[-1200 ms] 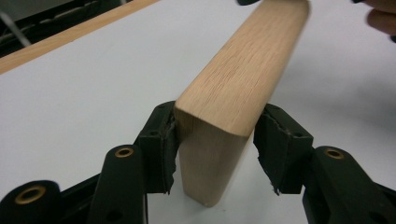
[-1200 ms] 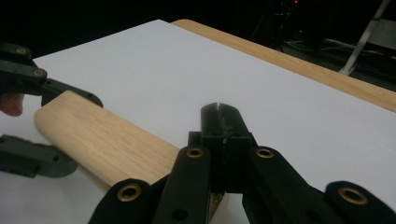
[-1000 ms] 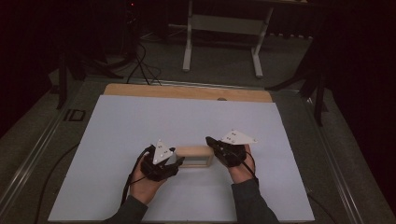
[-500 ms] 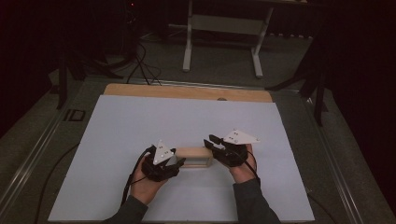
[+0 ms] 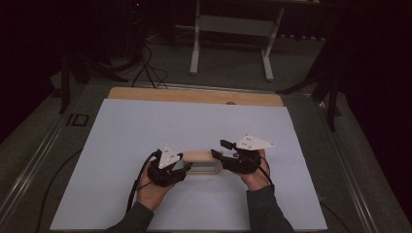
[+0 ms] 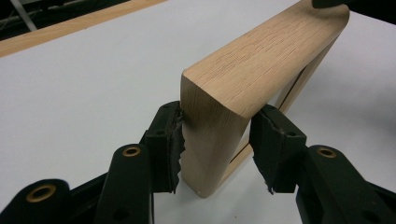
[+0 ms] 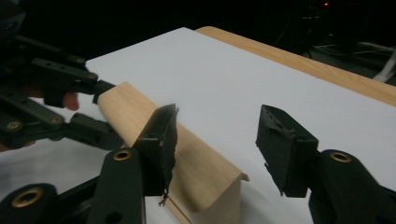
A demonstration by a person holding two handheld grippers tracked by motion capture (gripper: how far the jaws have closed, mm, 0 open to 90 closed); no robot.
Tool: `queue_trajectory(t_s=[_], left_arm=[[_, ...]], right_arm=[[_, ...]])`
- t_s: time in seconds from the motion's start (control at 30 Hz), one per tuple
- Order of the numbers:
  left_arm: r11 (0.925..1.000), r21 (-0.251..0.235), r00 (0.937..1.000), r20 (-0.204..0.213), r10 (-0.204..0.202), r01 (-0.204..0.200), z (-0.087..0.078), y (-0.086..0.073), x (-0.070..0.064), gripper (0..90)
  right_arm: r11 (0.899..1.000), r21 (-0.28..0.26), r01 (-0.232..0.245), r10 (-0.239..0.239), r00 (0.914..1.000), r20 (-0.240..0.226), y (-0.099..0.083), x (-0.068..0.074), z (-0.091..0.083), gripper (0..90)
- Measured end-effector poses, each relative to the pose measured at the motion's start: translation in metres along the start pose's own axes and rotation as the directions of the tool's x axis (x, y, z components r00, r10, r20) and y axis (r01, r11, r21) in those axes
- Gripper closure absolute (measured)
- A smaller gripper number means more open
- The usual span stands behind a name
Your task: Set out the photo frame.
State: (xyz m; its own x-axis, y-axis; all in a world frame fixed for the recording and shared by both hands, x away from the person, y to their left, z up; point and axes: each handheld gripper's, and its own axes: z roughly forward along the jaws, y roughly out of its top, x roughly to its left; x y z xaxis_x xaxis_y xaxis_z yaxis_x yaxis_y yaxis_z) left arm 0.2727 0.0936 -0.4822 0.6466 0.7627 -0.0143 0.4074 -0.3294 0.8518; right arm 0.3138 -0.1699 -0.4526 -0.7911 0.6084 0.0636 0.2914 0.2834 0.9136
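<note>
The light oak wooden frame with rounded corners (image 5: 201,162) stands on edge on the white sheet covering the table (image 5: 145,126), directly between the two tongs. In the high view the left gripper (image 5: 183,166) meets the frame's left end and the right gripper (image 5: 217,148) sits at its right end.

Left gripper view: the left gripper (image 6: 215,148) has its jaws on either side of the frame's (image 6: 243,88) near upright end. The pad on one side presses the wood; the pad on the other lies at the opposite face, with contact there not fully clear. Assessed state: pinching the frame's end, or nearly so.

Right gripper view: the right gripper (image 7: 217,149) has its jaws spread wide. One pad lies over the frame's (image 7: 187,158) rounded top edge, in front of it from this angle; the other stands well clear over bare sheet. No grip is established on this side. The left gripper (image 7: 100,93) is seen beyond, at the frame's far end.

Step in hand, by judgement: a two-handed hold on the frame is being set up, with the left end secured and the right end not yet taken.

Next move, by judgement: the right gripper needs to straddle the frame's near end squarely, wood between both pads, then press together. Risk noted: the frame stands on a narrow edge and may tip if the right pad pushes it sideways before the grip is made.
</note>
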Motion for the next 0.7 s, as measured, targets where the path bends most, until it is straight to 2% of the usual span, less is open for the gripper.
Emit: queue_trajectory(t_s=[0.07,0.1,0.27,0.7], left_arm=[[1.0000,0.000,1.0000,0.000,0.000,0.000,0.000,0.000,0.000,54.3],[1.0000,0.002,1.0000,0.000,-0.008,0.008,0.001,0.000,0.002,54.8],[0.9999,0.008,0.9999,0.006,-0.013,0.013,0.002,0.000,0.004,55.9],[0.9996,0.017,0.9997,0.016,-0.021,0.021,0.005,-0.002,0.007,56.1]], right_arm=[[1.000,0.003,0.003,-0.003,1.0000,-0.005,0.000,0.000,0.000,46.1],[1.000,0.012,0.003,-0.003,0.9999,-0.011,-0.001,0.000,0.001,41.7],[0.999,0.040,0.002,-0.001,0.9994,-0.036,-0.003,-0.001,0.003,36.8],[0.993,0.117,0.028,-0.020,0.9973,-0.070,-0.015,-0.003,0.012,36.5]])
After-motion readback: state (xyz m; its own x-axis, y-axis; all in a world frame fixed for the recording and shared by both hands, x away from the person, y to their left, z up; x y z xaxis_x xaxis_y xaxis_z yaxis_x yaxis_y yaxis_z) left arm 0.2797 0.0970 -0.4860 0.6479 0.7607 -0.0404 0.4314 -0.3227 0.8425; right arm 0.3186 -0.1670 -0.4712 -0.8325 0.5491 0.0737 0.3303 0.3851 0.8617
